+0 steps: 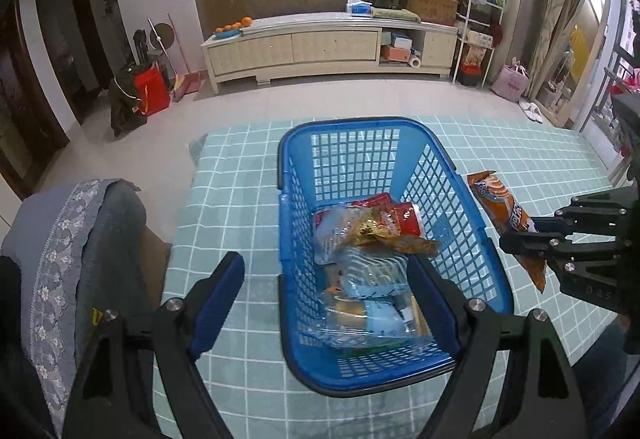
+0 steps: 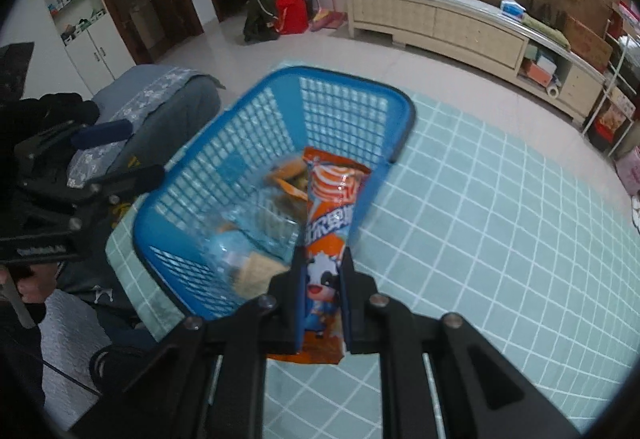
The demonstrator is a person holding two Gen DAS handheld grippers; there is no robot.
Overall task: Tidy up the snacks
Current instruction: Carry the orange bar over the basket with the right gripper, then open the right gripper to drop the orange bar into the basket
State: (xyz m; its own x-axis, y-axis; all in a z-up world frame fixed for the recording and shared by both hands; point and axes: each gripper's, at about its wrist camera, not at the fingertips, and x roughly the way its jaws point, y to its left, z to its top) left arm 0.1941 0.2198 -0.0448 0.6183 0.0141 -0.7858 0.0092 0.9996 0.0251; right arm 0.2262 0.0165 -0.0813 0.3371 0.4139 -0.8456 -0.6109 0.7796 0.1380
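A blue mesh basket [image 1: 344, 127] stands on the teal checked tablecloth [image 1: 240, 199] and holds several snack packets [image 1: 372, 239]. My left gripper [image 1: 324, 299] is open above the basket's near end, one finger outside its left wall and one over its inside, gripping nothing. My right gripper [image 2: 322, 259] is shut on the lower part of a long orange snack packet [image 2: 332, 199], which hangs in the air beside the basket's [image 2: 340, 77] right rim. From the left wrist view, that orange packet [image 1: 508, 215] and the right gripper [image 1: 520, 239] sit just right of the basket.
A chair with a grey-blue embroidered cover [image 1: 80, 239] stands against the table's left side. The left gripper [image 2: 132, 151] shows left of the basket in the right wrist view. Beyond the table are the tiled floor and a long low cabinet [image 1: 332, 43].
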